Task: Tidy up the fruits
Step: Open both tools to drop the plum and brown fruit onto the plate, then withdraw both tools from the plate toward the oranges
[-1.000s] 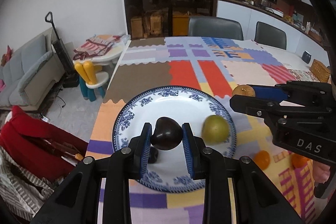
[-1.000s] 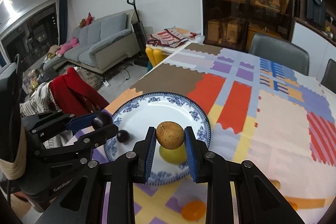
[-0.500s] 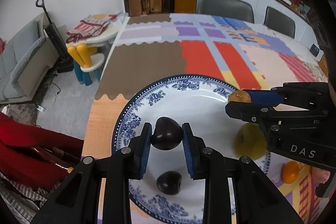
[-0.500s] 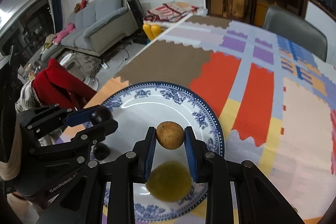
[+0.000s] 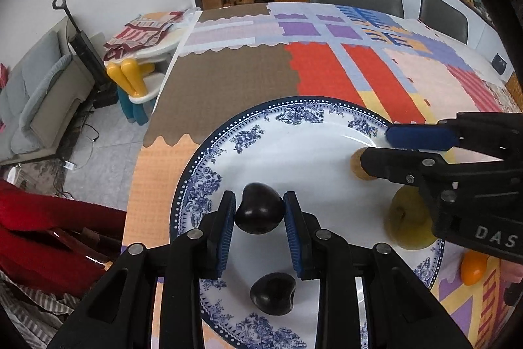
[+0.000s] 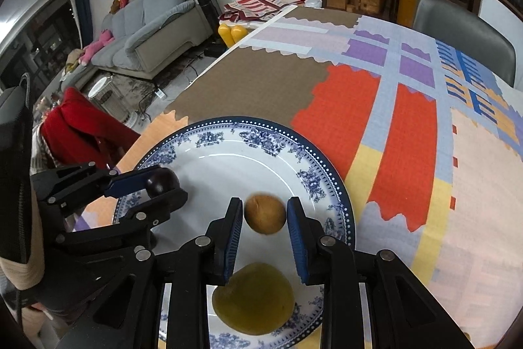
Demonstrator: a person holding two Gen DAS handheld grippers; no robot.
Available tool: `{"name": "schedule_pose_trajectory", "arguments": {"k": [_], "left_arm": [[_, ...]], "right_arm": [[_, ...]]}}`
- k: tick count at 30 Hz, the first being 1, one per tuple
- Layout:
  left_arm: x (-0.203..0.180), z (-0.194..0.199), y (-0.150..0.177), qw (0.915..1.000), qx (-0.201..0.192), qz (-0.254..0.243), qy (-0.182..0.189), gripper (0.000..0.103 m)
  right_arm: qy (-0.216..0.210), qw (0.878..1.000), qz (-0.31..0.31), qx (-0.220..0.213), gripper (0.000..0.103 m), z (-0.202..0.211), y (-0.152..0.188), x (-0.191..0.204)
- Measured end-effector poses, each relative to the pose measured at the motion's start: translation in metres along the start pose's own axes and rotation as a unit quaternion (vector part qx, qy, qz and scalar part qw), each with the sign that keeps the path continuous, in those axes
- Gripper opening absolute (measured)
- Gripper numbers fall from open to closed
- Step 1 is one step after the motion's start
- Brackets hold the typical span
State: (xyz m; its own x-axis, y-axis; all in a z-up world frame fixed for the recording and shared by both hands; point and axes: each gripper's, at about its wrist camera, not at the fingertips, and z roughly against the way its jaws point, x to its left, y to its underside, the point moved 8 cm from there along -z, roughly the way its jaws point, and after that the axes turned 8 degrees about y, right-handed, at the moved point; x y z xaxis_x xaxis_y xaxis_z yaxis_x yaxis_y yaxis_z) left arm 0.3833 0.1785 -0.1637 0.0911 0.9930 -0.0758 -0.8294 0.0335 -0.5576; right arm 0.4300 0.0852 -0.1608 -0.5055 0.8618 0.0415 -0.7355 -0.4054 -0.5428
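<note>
While both grippers hang low over the blue-and-white plate [image 5: 209, 172], their jaws have just been opening; the left gripper [image 5: 259, 213], at the lower centre of the left wrist view, has a dark plum [image 5: 259, 212] between its blue pads [image 5: 227, 228], with a thin gap showing on each side, so the pads no longer press on it. A second dark plum [image 5: 274, 293] lies on the plate just below it, near the bottom edge of the frame; a yellow-green fruit [image 5: 407, 226] sits at the plate's right side, partly hidden by the right gripper's black body, and an orange fruit [image 5: 473, 266] lies off the plate on the patchwork tablecloth [image 5: 228, 80] at the lower right.

In the right wrist view the right gripper [image 6: 265, 216] stands at the lower centre with a brown round fruit [image 6: 265, 215] between its pads [image 6: 295, 231]; a sliver of white plate shows on either side of the fruit, so the pads are slightly spread and clear of it. The fruit looks a little blurred, and whether it rests on the plate cannot be told; the yellow-green fruit lies just below it, close to the bottom of the frame; the left gripper reaches in from the left edge with its plum at the tips.
</note>
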Motion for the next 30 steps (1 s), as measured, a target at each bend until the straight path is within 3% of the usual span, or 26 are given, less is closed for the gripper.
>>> {"name": "schedule_pose_trajectory", "arguments": {"k": [2,5,10,11,13,18,30], "left_arm": [[0.0,0.006,0.0,1.0,-0.007,0.001,-0.002,0.036],[-0.002,0.022,-0.001,0.9997,-0.023,0.0,-0.009,0.036],[-0.013,0.057,-0.003,0.9981,-0.06,0.001,-0.013,0.052],[-0.017,0.066,-0.003,0.9975,-0.069,-0.002,-0.014,0.053],[-0.025,0.079,-0.003,0.9964,-0.082,-0.004,-0.017,0.06],[-0.048,0.113,0.0,0.9935,-0.112,-0.012,-0.011,0.064],[-0.107,0.171,0.013,0.9856,-0.165,-0.037,-0.001,0.082]], "right_arm": [[0.001,1.0,-0.005,-0.006,0.04,0.004,-0.001,-0.001],[0.01,1.0,-0.003,-0.02,0.04,0.017,-0.001,-0.003],[0.033,0.998,0.001,-0.055,0.044,0.052,0.004,-0.009],[0.036,0.997,0.001,-0.062,0.048,0.06,0.006,-0.01],[0.043,0.996,-0.001,-0.078,0.05,0.076,0.009,-0.013],[0.043,0.994,-0.02,-0.101,0.055,0.11,0.023,-0.024],[0.088,0.981,-0.057,-0.162,0.067,0.191,0.057,-0.059]]}}
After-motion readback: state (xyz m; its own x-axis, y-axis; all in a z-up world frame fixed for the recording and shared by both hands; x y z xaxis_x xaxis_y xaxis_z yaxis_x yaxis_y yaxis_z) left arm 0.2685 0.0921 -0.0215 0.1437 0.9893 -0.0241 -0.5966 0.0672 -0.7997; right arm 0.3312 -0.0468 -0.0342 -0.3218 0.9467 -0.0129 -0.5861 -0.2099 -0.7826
